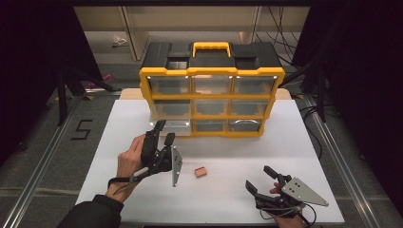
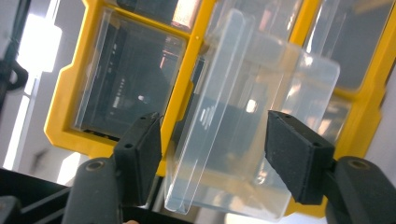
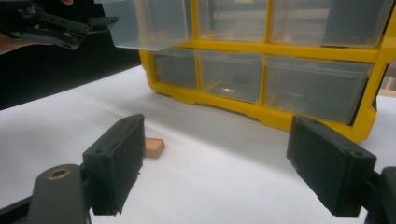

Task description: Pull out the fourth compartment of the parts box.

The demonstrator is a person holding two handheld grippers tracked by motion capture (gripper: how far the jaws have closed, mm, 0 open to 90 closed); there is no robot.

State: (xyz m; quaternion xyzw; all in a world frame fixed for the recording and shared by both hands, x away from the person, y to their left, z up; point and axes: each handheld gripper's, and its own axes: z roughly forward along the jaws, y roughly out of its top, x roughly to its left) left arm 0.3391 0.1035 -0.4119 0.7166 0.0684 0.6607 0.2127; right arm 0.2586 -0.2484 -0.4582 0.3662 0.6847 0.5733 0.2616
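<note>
white tabletop (image 1: 228, 190) fills the middle of a dim room with dark floor around it. left gripper (image 1: 163, 132) is up at the bottom-left corner of the yellow-framed, black-topped plastic drawer cabinet (image 1: 211, 76), jaws spread wide on either side of a clear plastic drawer (image 2: 243, 140) pulled partway out of the frame; its pads (image 2: 140, 154) stand apart from the drawer walls, gripping nothing. right gripper (image 1: 257, 180) rests low near the table's front right, jaws wide open and empty, facing the cabinet. between the two grippers, a small tan wooden block with a reddish edge (image 1: 201, 172) lies on the table, well apart from the cabinet.
</note>
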